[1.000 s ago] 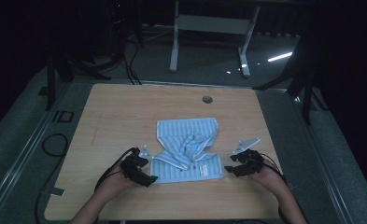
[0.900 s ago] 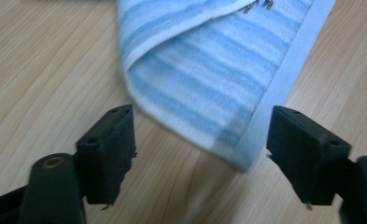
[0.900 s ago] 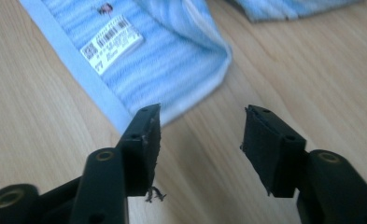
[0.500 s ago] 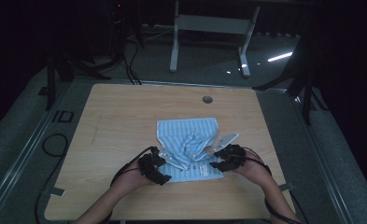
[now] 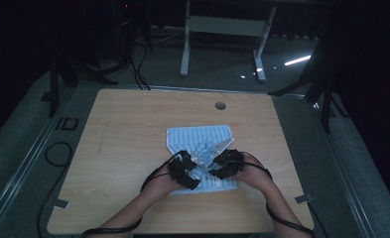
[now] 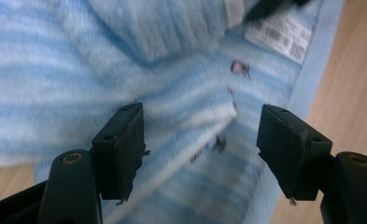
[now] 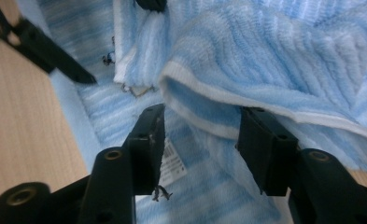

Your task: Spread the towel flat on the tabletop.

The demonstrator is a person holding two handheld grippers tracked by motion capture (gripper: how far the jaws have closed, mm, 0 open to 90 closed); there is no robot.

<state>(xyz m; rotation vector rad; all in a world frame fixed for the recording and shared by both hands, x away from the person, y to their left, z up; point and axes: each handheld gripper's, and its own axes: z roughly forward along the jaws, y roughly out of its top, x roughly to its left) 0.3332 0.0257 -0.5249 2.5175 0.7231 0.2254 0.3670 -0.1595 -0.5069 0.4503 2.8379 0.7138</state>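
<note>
A light blue striped towel (image 5: pixel 197 141) lies partly folded on the wooden table (image 5: pixel 128 129), with rumpled folds at its near middle. My left gripper (image 5: pixel 183 169) sits over the towel's near left part and my right gripper (image 5: pixel 226 163) over its near right, close together. In the left gripper view the gripper (image 6: pixel 200 116) is open, a white-hemmed towel edge (image 6: pixel 214 116) lying between the jaws. In the right gripper view the gripper (image 7: pixel 202 114) is open around a thick white-edged fold (image 7: pixel 204 105). A white care label (image 6: pixel 278 35) is sewn near the towel's border.
A round cable hole (image 5: pixel 220 105) is in the table's far middle. Bare wood lies to the left, right and far side of the towel. A desk frame (image 5: pixel 222 29) and cables (image 5: pixel 138 69) stand on the dark floor beyond the table.
Both grippers have moved inward from the towel's outer sides onto its near middle and now sit close to each other. The towel's near part looks more bunched.
</note>
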